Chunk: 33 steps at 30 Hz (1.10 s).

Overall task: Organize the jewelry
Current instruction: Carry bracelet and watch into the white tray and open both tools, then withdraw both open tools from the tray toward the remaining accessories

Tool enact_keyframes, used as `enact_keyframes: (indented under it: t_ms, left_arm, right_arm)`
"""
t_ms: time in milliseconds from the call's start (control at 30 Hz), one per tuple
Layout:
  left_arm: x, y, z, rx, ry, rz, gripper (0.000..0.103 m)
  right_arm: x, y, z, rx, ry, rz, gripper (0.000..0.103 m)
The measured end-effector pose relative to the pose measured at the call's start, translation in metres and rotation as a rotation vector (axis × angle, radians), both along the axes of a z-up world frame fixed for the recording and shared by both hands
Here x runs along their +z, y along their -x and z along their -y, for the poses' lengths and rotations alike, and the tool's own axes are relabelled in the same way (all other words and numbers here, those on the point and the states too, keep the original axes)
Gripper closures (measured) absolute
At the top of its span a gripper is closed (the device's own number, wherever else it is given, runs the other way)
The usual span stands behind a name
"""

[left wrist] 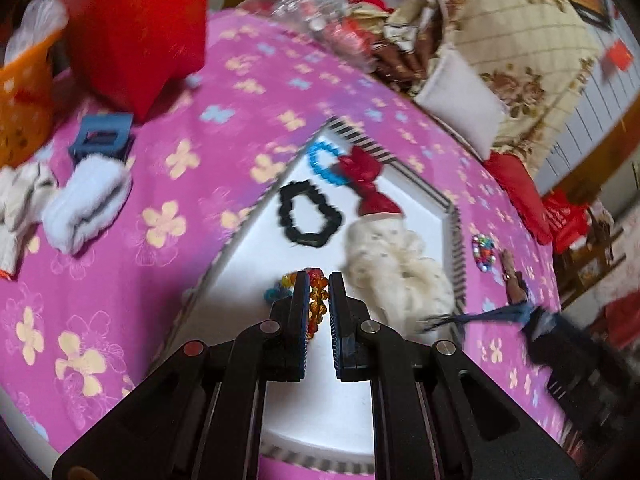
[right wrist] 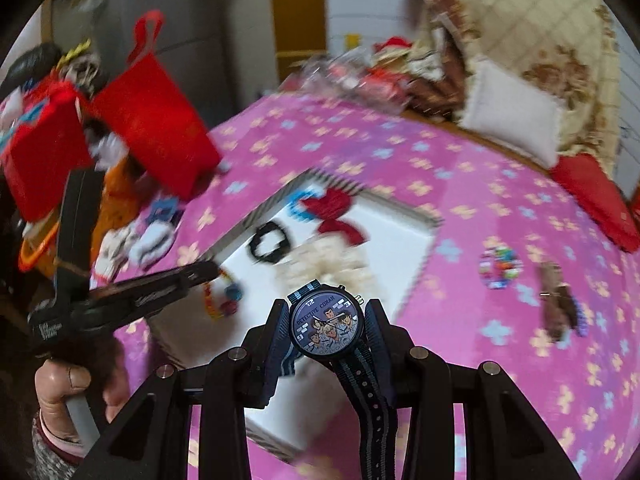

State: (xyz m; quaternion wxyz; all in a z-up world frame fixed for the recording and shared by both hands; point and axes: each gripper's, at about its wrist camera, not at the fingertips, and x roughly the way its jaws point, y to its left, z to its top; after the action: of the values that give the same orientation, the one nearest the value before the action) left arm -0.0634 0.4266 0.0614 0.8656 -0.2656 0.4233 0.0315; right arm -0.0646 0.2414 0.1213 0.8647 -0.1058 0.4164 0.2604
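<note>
A white tray [left wrist: 256,264] with a striped rim lies on the pink flowered cloth. In it are a black scrunchie [left wrist: 310,214], a blue bead ring [left wrist: 324,162], a red bow [left wrist: 366,182] and a cream scrunchie [left wrist: 396,268]. My left gripper [left wrist: 319,280] is shut on an orange bead bracelet [left wrist: 318,300] just over the tray. My right gripper [right wrist: 328,316] is shut on a cartoon-face watch [right wrist: 327,330] with a dark striped strap, held above the tray's near edge [right wrist: 412,284]. The left gripper also shows in the right wrist view [right wrist: 208,270].
A multicoloured bead bracelet [right wrist: 500,266] and a brown watch [right wrist: 558,304] lie on the cloth right of the tray. A blue hair claw [left wrist: 100,136], white fluffy items [left wrist: 88,208], a red bag [left wrist: 136,28] and an orange basket [left wrist: 24,96] stand left. Bedding [left wrist: 520,52] is piled behind.
</note>
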Motion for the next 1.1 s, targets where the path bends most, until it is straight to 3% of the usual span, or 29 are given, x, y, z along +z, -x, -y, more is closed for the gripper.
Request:
enact_keyframes:
  t_ms: [133, 167, 233, 500, 567, 600, 667, 733, 900, 1100]
  left_arm:
    - [-0.008, -0.006, -0.01, 0.033, 0.0, -0.017, 0.095]
    - [-0.011, -0.008, -0.011, 0.041, -0.002, -0.024, 0.095]
    - [-0.014, -0.012, -0.014, 0.047, 0.005, -0.033, 0.095]
    - [-0.018, -0.021, -0.02, 0.065, 0.033, -0.035, 0.095]
    - [-0.016, -0.022, -0.019, 0.055, 0.042, -0.032, 0.093]
    - [-0.014, -0.021, -0.018, 0.045, 0.048, -0.028, 0.089]
    - [-0.011, -0.02, -0.018, 0.033, 0.062, -0.011, 0.067]
    - [-0.004, -0.016, -0.016, 0.028, 0.081, 0.035, 0.058]
    - [0.02, -0.002, 0.0, 0.01, 0.077, 0.169, 0.049]
    - [0.049, 0.015, 0.044, 0.02, -0.104, 0.277, 0.049]
  right_arm:
    - [-0.034, -0.003, -0.029, 0.028, 0.032, -0.057, 0.065]
    - [-0.041, -0.004, -0.032, 0.027, 0.036, -0.07, 0.069]
    - [-0.057, -0.008, -0.037, 0.029, 0.047, -0.112, 0.088]
    - [-0.073, -0.016, -0.035, -0.003, 0.075, -0.126, 0.088]
    - [-0.068, -0.016, -0.026, -0.02, 0.051, -0.142, 0.081]
    - [-0.065, -0.015, -0.019, -0.035, 0.037, -0.139, 0.076]
    - [-0.057, -0.009, -0.004, -0.069, 0.01, -0.116, 0.057]
    - [-0.049, 0.0, 0.014, -0.102, -0.004, -0.091, 0.056]
    - [-0.042, 0.037, 0.082, -0.186, 0.025, -0.035, 0.055]
    - [-0.042, 0.071, 0.179, -0.342, 0.05, -0.019, 0.055]
